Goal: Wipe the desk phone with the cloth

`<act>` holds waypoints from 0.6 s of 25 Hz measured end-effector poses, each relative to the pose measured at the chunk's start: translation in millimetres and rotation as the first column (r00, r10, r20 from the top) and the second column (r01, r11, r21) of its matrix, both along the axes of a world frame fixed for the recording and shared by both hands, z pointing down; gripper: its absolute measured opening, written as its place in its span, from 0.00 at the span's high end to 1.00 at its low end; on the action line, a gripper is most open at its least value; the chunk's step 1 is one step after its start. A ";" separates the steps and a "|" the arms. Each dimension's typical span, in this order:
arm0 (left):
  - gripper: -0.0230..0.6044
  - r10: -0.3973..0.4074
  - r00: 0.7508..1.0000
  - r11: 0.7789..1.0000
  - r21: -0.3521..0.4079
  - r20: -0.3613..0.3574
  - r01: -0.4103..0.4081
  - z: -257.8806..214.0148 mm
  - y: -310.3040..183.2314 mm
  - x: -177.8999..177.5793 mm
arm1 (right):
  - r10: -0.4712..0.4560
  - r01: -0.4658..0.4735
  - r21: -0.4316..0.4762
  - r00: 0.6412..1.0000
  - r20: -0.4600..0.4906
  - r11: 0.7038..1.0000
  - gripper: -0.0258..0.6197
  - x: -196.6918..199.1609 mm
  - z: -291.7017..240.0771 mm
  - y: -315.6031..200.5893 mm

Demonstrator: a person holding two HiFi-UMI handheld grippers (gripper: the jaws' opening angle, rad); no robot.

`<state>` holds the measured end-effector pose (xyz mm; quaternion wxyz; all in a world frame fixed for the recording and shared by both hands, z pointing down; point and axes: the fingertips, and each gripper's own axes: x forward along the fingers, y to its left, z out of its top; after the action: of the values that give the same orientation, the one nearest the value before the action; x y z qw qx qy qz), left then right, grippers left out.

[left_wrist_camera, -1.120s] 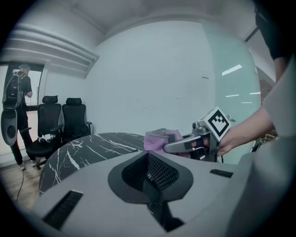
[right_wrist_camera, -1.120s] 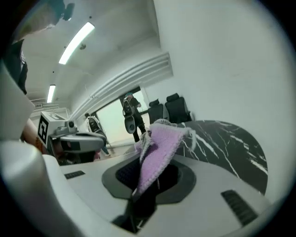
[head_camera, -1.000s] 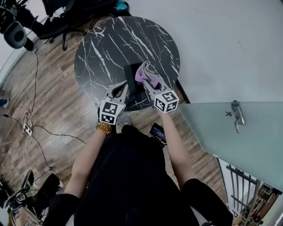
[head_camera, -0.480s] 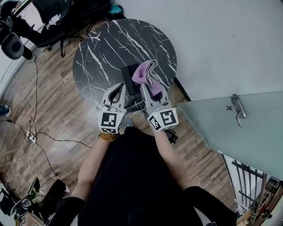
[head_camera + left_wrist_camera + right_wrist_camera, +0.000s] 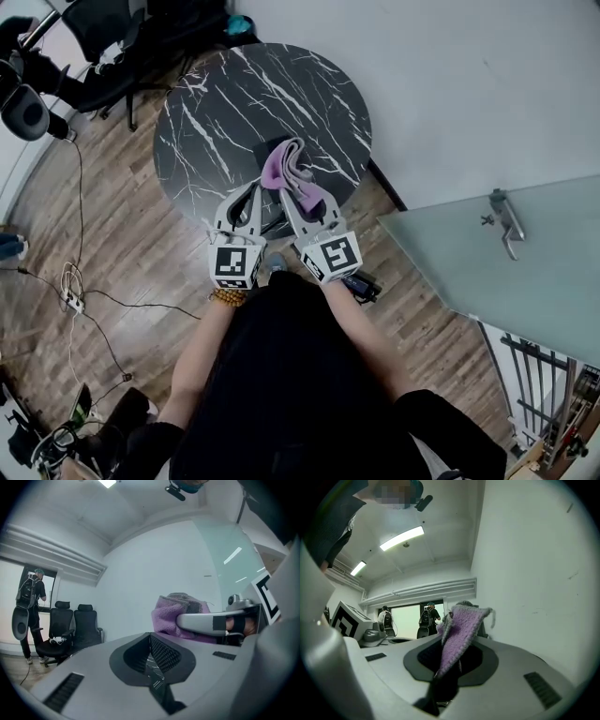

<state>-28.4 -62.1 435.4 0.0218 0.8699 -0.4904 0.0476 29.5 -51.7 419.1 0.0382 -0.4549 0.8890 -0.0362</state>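
A dark desk phone (image 5: 262, 150) sits on a round black marble table (image 5: 216, 103), towards the table's near edge. A folded purple and grey cloth (image 5: 286, 169) lies across most of the phone, so only a dark strip shows at the phone's far side.

The right gripper (image 5: 298, 186) is clamped on the cloth. Its own view shows a purple fold (image 5: 459, 630) pinched deep between the two jaws, with the rest sticking out past their tips. From the head view the cloth is over the phone, at the tips of that gripper, though contact cannot be confirmed.

The left gripper (image 5: 251, 195) hovers just beside the right one, at the table's near edge. Its jaws are pressed together with nothing between them (only a sliver of marble shows through the slit). It looks out at the cloth and the right gripper's arm.

The wipe seems to be under way. No picture shows which parts of the phone are already clean, so the whole surface may still need passes.

Beyond the table's far side stand black office chairs (image 5: 75, 625). At its right is a white wall and a frosted glass panel (image 5: 487, 272).
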 end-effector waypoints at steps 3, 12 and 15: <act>0.94 0.000 1.000 1.000 -0.007 0.003 0.000 2.5 2.8 -0.3 | -0.001 0.001 -0.005 1.000 0.000 1.000 0.84 1.1 1.7 3.1; 0.94 0.028 1.000 0.999 -0.020 0.010 -0.028 9.4 6.6 10.9 | 0.010 -0.009 -0.035 1.000 0.014 0.999 0.84 11.3 8.9 8.0; 0.94 0.034 0.999 0.999 -0.029 0.014 -0.033 11.7 7.0 14.1 | 0.021 -0.020 -0.052 1.000 0.021 0.998 0.84 15.7 11.5 8.2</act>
<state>-14.3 -55.1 447.0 0.0300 0.8773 -0.4751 0.0613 45.2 -43.6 430.6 0.0361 -0.4644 0.8826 -0.0637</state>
